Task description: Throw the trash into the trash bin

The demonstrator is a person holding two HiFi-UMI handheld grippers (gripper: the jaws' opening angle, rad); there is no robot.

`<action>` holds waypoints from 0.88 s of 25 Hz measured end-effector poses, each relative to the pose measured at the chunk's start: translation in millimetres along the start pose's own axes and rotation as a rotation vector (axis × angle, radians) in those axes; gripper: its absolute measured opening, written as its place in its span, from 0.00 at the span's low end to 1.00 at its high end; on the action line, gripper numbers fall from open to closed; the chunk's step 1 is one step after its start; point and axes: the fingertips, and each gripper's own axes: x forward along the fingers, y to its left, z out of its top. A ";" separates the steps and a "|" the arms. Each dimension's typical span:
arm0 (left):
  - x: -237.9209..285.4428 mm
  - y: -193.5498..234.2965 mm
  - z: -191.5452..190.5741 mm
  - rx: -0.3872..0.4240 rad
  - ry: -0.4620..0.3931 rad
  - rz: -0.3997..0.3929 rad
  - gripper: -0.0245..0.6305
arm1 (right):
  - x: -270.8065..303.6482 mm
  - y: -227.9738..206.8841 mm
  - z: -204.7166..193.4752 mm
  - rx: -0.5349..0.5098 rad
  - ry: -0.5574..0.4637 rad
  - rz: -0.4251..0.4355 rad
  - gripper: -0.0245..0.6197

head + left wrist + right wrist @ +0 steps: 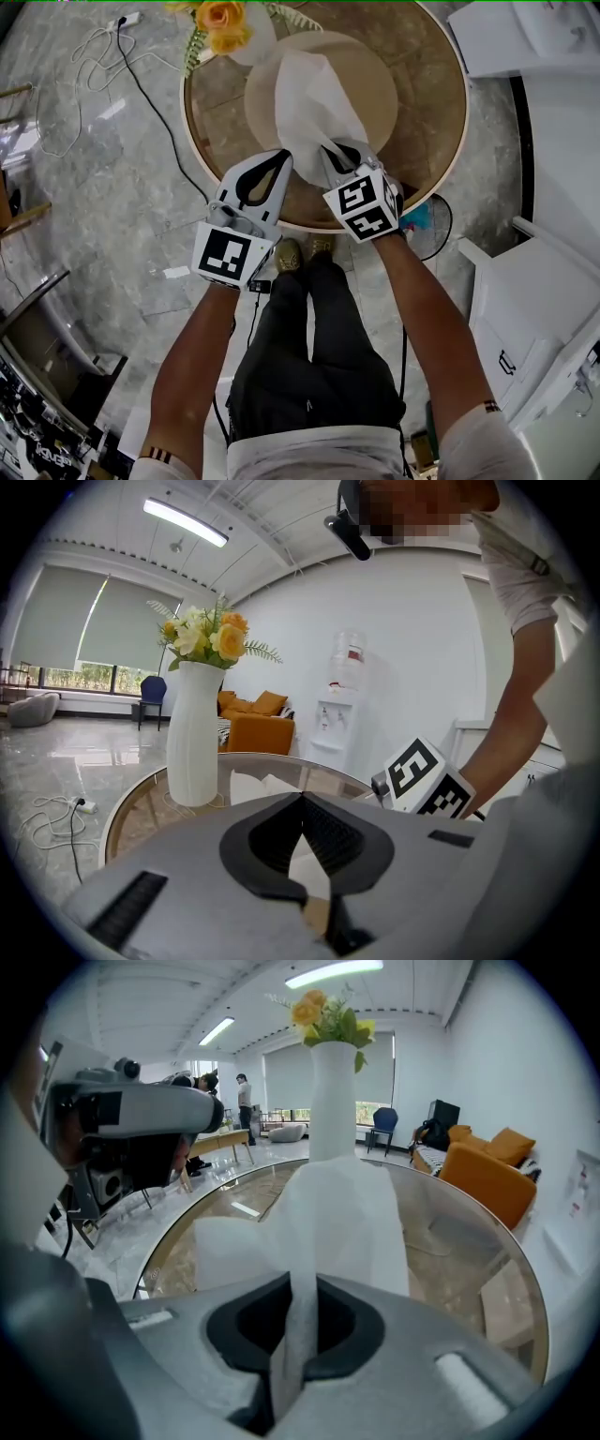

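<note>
At the near edge of the round glass table (427, 141) our left gripper (279, 157) hangs with jaws closed on nothing, and just beside it our right gripper (333, 152) has the white tissue (309, 94) pinched tight, the rest of it spread toward the table's middle.

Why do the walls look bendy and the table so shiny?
Left gripper view: the wide lens curves the room, corners go black. Right gripper view: same curve; the glass table reflects the bright room. Head view: less bent, evenly lit.

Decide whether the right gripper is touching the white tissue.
Touching. In the right gripper view, the right gripper pinches the white tissue between its shut jaws.
</note>
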 end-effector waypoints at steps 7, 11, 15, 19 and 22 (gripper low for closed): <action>-5.2 -7.3 2.7 0.003 -0.001 -0.014 0.04 | -14.9 -1.0 6.0 0.031 -0.046 -0.036 0.05; -7.7 -15.3 5.5 0.008 -0.010 -0.029 0.04 | -30.5 2.7 10.2 0.055 -0.092 -0.064 0.05; -12.0 -25.5 9.7 0.012 -0.018 -0.051 0.04 | -52.8 3.7 15.7 0.089 -0.151 -0.108 0.05; -16.9 -41.5 16.4 0.019 -0.029 -0.078 0.04 | -83.7 0.7 18.1 0.127 -0.208 -0.167 0.05; -16.8 -59.7 26.1 0.027 -0.050 -0.110 0.04 | -109.7 -1.0 14.6 0.154 -0.239 -0.216 0.05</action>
